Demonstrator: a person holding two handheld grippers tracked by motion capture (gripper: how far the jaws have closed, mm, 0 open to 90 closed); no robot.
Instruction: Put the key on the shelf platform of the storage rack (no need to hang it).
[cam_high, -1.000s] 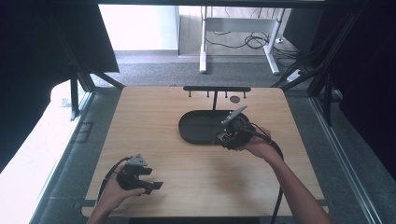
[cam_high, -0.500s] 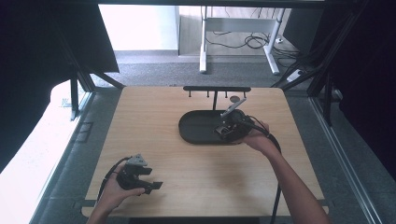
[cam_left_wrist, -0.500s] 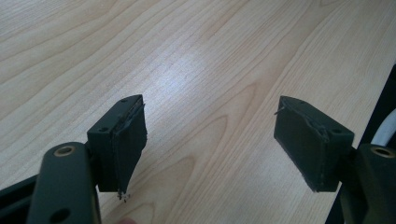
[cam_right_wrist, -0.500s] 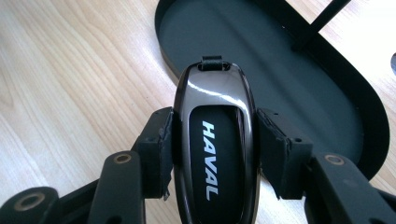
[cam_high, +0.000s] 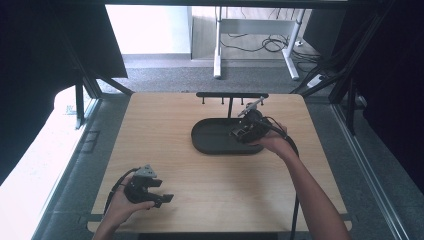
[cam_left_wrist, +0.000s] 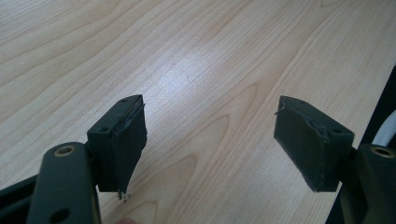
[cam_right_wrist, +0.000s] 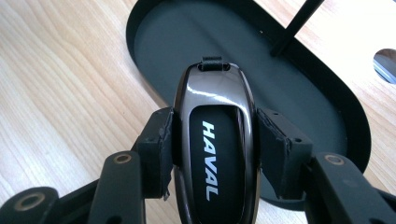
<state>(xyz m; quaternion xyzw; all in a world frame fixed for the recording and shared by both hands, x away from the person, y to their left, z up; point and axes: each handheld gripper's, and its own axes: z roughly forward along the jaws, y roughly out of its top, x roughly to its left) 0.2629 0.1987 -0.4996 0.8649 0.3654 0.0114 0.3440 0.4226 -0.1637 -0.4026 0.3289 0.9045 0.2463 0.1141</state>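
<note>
Right gripper (cam_right_wrist: 212, 154) clamps a glossy dark key fob (cam_right_wrist: 215, 140) marked HAVAL between both pads, over the near rim of the oval black tray (cam_right_wrist: 299, 98). Left gripper (cam_left_wrist: 210, 140) stands wide open over bare table (cam_left_wrist: 196, 60), holding nothing.

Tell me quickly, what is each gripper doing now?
Left gripper: open, holding nothing.
Right gripper: closed on the car key, above the black tray.

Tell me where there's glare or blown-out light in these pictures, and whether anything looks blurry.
High view: the floor beyond the table is washed out white, and the sides are very dark. Left gripper view: a pale sheen on the wood, jaws sharp. Right gripper view: bright streaks of glare on the glossy key fob, its lettering crisp; the black tray looks matte.
</note>
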